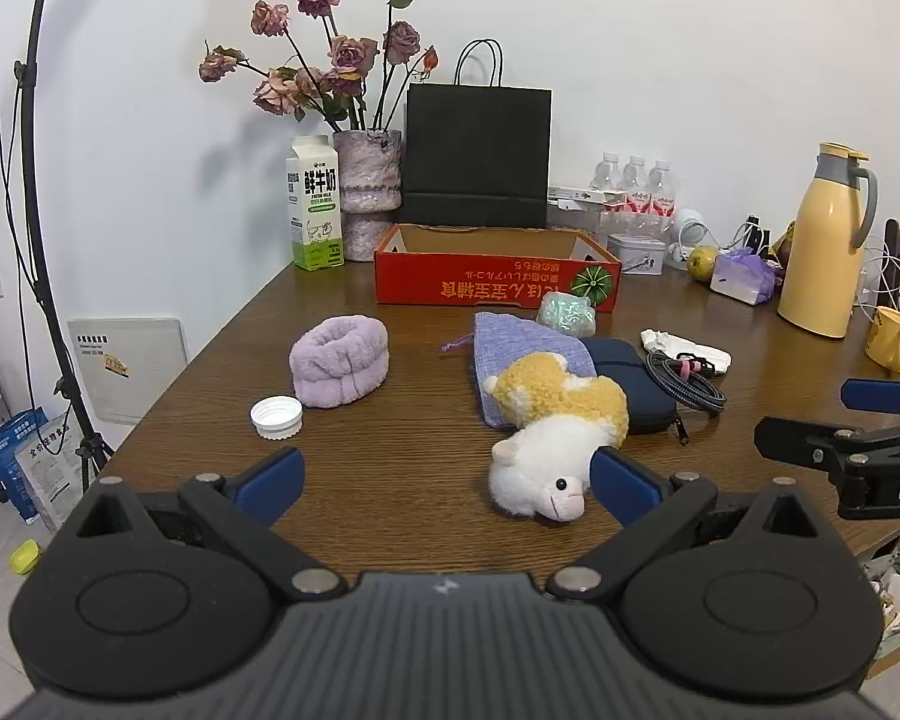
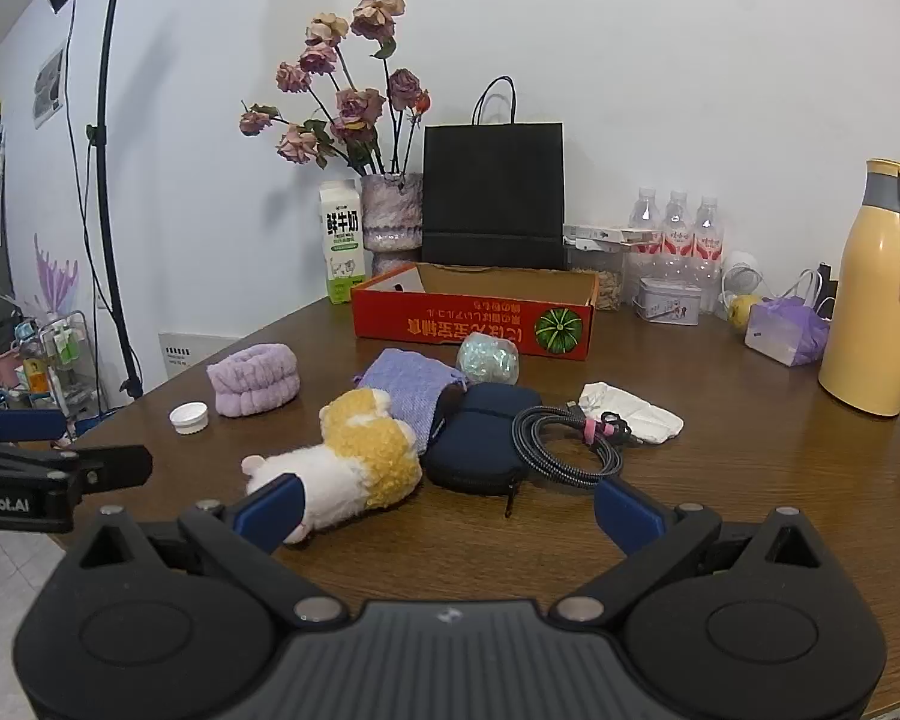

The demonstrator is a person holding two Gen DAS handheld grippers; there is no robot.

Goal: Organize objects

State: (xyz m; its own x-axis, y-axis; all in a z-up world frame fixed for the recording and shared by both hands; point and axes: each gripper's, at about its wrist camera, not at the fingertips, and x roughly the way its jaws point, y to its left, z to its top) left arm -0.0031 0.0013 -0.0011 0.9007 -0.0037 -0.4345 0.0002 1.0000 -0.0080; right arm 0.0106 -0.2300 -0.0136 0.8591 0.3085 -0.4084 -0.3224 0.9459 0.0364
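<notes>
A white and yellow plush toy (image 1: 555, 426) (image 2: 354, 462) lies on the wooden table (image 1: 390, 510). Behind it lie a purple cloth pouch (image 1: 516, 348) (image 2: 408, 384), a dark blue zip case (image 1: 642, 384) (image 2: 480, 438), a coiled black cable (image 1: 684, 384) (image 2: 564, 438), a white cloth (image 1: 687, 351) (image 2: 630, 411) and a shiny green ball (image 1: 567, 312) (image 2: 487, 360). A purple headband roll (image 1: 339, 369) (image 2: 252, 387) and white cap (image 1: 276, 417) (image 2: 188, 419) lie left. A red cardboard box (image 1: 492, 282) (image 2: 474, 318) stands open behind. My left gripper (image 1: 447, 474) is open, near the toy's head. My right gripper (image 2: 450, 510) is open, in front of the case.
At the back stand a milk carton (image 1: 315, 204), a vase of dried roses (image 1: 366, 192), a black paper bag (image 1: 477, 156), water bottles (image 1: 636, 180) and a small tin (image 1: 636, 252). A yellow thermos (image 1: 822, 240) and yellow mug (image 1: 894, 339) stand right. A lamp stand (image 1: 36, 180) is left.
</notes>
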